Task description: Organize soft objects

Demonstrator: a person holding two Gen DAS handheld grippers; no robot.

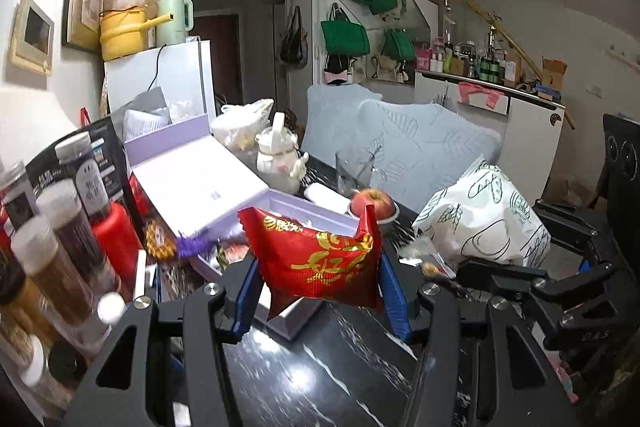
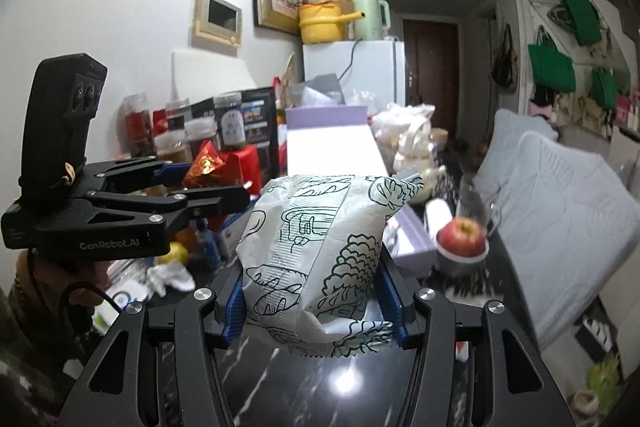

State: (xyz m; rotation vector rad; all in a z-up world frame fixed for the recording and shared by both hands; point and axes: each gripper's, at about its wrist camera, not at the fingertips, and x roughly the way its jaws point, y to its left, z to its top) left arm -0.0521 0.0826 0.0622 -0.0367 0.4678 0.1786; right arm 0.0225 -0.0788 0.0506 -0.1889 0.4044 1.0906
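1. Left gripper (image 1: 320, 291): blue pads pinch the red snack packet (image 1: 320, 259) from both sides, jaws partly closed to the packet's width. The packet hangs clear of the black marble table (image 1: 320, 379); its lower corners droop below the pads, as a soft pouch would.
2. Right gripper (image 2: 314, 301): jaws likewise partly closed on the white printed bag (image 2: 316, 247), held near its lower end and standing upright. The grip looks light enough that the bag stays puffed; judged to be deliberate, to avoid crushing the contents.
3. Both items are airborne above the table, side by side; from the left wrist view the white bag sits to the right of the red packet, with the other gripper beneath it.
4. Just behind the red packet: open lilac box (image 1: 224, 195), lid tipped back, tray facing up. Likely destination for the soft items, though that is a judgement.
5. Mid-distance: apple (image 2: 460, 233) in a small bowl, a glass, a white teapot (image 1: 280, 163); rigid, not part of the sort.
6. Left edge: jars and a red bottle crowd the table, narrowing the approach to the box.
7. Far: fridge, green bags on the wall.
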